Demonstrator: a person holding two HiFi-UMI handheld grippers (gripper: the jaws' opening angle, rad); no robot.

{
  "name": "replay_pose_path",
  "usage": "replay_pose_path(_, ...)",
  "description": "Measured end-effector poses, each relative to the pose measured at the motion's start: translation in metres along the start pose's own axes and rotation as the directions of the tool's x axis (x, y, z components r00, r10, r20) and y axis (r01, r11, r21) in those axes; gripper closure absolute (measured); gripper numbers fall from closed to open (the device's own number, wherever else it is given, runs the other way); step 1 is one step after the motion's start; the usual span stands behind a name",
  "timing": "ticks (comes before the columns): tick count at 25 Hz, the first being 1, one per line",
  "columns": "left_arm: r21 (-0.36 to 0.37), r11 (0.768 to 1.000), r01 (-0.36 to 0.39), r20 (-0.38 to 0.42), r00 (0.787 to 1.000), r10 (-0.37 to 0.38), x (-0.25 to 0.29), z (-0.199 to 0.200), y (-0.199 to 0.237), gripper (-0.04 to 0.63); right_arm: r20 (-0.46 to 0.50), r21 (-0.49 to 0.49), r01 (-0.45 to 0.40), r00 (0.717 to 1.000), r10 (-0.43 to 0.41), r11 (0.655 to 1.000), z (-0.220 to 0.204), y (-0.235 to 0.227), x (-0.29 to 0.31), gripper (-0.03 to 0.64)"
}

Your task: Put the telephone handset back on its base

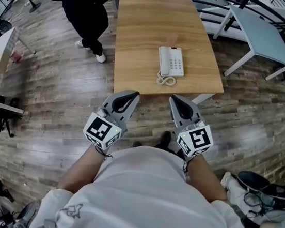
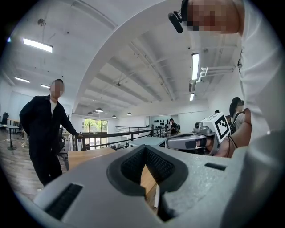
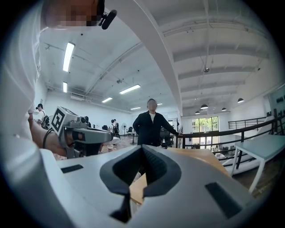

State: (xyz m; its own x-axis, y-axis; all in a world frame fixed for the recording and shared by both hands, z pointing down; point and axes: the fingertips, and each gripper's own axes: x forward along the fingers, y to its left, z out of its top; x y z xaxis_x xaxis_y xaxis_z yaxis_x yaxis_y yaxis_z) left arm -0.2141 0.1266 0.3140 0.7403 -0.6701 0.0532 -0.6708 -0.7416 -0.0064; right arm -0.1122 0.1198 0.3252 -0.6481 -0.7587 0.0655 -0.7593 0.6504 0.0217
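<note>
A white telephone (image 1: 171,61) lies near the front edge of the wooden table (image 1: 143,27). Its handset (image 1: 163,60) runs along the left side of the base, and the coiled cord (image 1: 165,80) is bunched at the front. From here I cannot tell whether the handset is seated. My left gripper (image 1: 132,96) and right gripper (image 1: 178,102) are held side by side close to my body, just short of the table's near edge. Both are shut and hold nothing. The telephone shows in neither gripper view; only the table's edge is seen past the shut jaws.
A person in black (image 1: 84,4) stands by the table's far left corner. A pale blue-white table (image 1: 262,33) stands to the right. Shoes and cables (image 1: 260,186) lie on the wooden floor at the lower right, and furniture edges line the left.
</note>
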Motion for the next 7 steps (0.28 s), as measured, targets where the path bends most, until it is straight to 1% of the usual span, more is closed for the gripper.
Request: replay_pose_path(7, 0.000, 1.000, 0.005, 0.004, 1.000, -0.005, -0.0007, 0.0009, 0.0008, 0.589, 0.001, -0.001, 0.002, 1.000, -0.002, 1.000, 0.0009, 0.0024, 0.0011, 0.612)
